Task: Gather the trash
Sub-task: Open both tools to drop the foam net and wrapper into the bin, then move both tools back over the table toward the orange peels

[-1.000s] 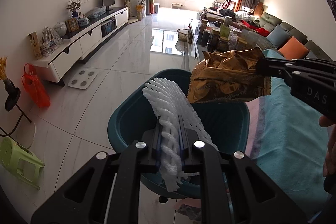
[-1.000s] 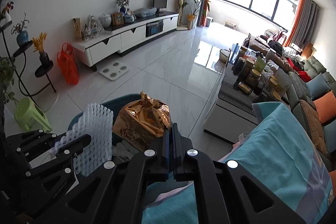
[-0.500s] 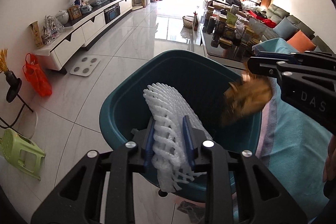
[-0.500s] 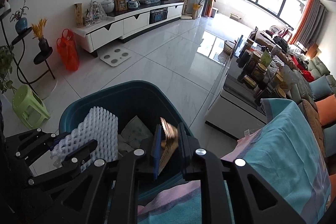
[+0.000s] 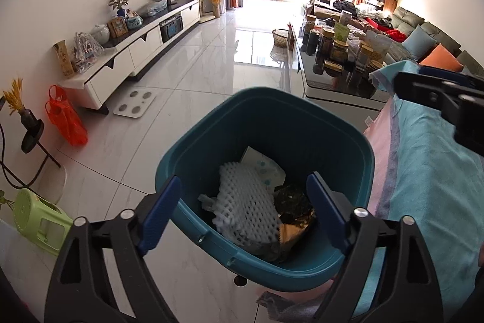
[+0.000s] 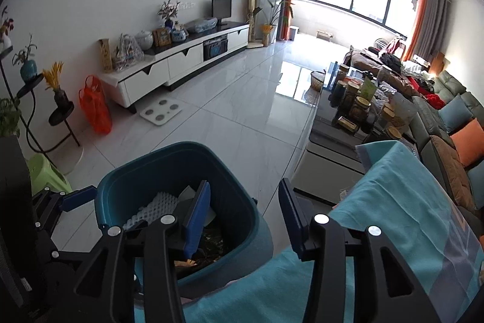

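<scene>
Here, I hold a claw in each hand above a teal trash bin (image 5: 266, 117) that stands on a glossy white tile floor (image 5: 193, 80). My left claw (image 5: 243, 214) is spread wide, its two blue-padded fingers (image 5: 158, 212) on either side of the bin's near rim, gripping nothing. My right claw (image 6: 243, 217) is also spread apart and empty; one finger hangs over the bin's opening and the other sits beyond its rim, above a teal cloth (image 6: 399, 202) draped just beside the bin. Inside the bin lies a white foam net (image 5: 246, 202), resting on other rubbish. A crumpled gold wrapper (image 5: 295, 224) lies touching the net on its right side, and a pale piece of paper (image 5: 264, 168) shows behind them. Across the floor, a long white cabinet (image 6: 178, 62) runs along the wall. A table crowded with jars (image 5: 332, 50) stands near a sofa (image 6: 447, 117) with cushions.
</scene>
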The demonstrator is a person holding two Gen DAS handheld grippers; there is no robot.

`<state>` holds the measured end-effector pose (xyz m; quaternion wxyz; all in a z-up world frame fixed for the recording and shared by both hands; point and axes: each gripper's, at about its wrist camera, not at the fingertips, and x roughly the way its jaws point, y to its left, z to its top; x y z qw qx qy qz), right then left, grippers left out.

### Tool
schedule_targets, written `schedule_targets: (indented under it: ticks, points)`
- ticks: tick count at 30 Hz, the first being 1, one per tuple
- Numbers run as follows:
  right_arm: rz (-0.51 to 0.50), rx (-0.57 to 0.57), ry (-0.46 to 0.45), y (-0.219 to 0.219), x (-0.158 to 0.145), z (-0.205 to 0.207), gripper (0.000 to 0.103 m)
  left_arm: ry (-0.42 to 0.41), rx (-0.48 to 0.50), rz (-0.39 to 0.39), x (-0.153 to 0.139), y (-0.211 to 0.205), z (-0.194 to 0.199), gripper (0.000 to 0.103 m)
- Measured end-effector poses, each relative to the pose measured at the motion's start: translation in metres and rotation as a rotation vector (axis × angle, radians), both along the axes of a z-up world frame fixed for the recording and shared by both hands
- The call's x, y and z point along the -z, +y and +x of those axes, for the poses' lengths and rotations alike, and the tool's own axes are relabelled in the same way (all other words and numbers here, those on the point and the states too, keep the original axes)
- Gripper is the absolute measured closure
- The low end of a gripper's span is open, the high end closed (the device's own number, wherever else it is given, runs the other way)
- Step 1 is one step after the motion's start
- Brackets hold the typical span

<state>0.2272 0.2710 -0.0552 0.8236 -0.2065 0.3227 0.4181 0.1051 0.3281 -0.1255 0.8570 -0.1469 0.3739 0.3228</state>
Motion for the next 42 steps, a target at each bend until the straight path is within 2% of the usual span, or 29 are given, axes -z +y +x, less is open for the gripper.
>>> schedule_targets:
  ticks: [3, 8, 14, 17, 22, 30, 36, 42]
  points:
    - [0.032, 0.029, 0.003, -0.020, -0.005, 0.003, 0.053, 0.001, -0.007, 0.021, -0.010, -0.006, -0.003, 0.011]
    - [0.081, 0.072, 0.002, -0.052, -0.012, 0.007, 0.040, -0.002, -0.002, 0.052, -0.030, -0.023, -0.004, 0.006]
    - [0.146, 0.128, -0.009, -0.100, -0.021, 0.007, 0.022, -0.020, 0.030, 0.085, -0.054, -0.045, -0.006, 0.006]
    - [0.169, 0.168, -0.015, -0.127, -0.025, 0.010, 0.015, -0.040, 0.056, 0.096, -0.067, -0.062, -0.006, 0.006]
    - [0.190, 0.246, -0.043, -0.175, -0.029, 0.012, 0.007, -0.126, 0.124, 0.094, -0.099, -0.102, -0.006, 0.006]
    - [0.203, 0.404, -0.086, -0.261, -0.027, 0.008, 0.007, -0.236, 0.287, 0.085, -0.135, -0.181, 0.004, 0.006]
    - [0.201, 0.506, -0.122, -0.310, -0.027, -0.001, 0.007, -0.279, 0.396, 0.075, -0.145, -0.235, 0.015, 0.006]
    - [0.213, 0.592, -0.146, -0.351, -0.026, -0.009, 0.007, -0.317, 0.478, 0.049, -0.150, -0.269, 0.016, 0.006]
